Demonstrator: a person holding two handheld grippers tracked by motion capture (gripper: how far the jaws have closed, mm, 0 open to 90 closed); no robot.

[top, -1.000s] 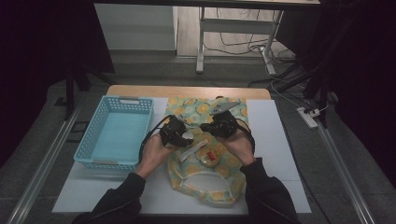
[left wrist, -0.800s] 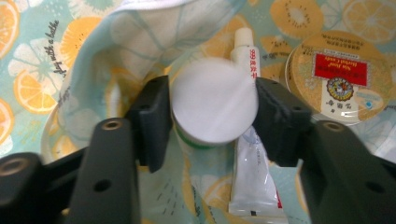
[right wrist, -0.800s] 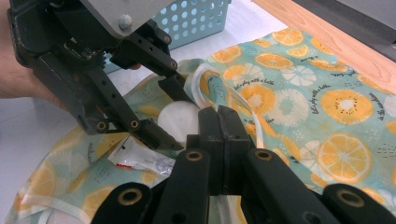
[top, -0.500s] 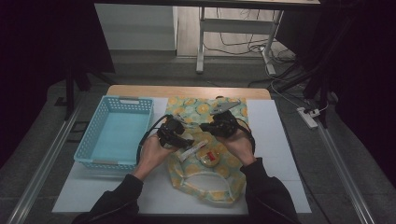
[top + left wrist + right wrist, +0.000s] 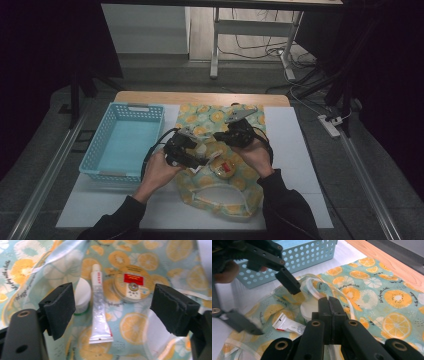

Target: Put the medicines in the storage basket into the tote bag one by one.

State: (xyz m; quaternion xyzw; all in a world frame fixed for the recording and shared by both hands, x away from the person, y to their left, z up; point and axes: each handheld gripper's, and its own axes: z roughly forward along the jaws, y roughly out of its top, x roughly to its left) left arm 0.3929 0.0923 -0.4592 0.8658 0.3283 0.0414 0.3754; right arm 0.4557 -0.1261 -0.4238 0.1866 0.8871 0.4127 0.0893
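A fruit-print pouch (image 5: 220, 197) with a clear front lies at the table's middle, mouth towards the far side. Inside it are a clear tube (image 5: 100, 312), a white-lidded jar (image 5: 83, 293) and a round tin (image 5: 131, 283) with a red label. My left gripper (image 5: 117, 310) hovers open over these items, the tube between its pads (image 5: 61, 307). My right gripper (image 5: 328, 306) is shut on the pouch's white-trimmed upper edge (image 5: 312, 290) and holds it lifted. In the high view the left gripper (image 5: 197, 154) and right gripper (image 5: 223, 137) meet over the pouch mouth.
A light blue perforated basket (image 5: 122, 145) stands with nothing in it left of the pouch, close to my left hand. Another fruit-print fabric piece (image 5: 215, 116) lies flat beyond the grippers. A white mat (image 5: 285, 145) covers the wooden table (image 5: 200, 97).
Both hands stay over the pouch mouth. The left gripper has dropped slightly towards the items inside; the right gripper has barely moved.
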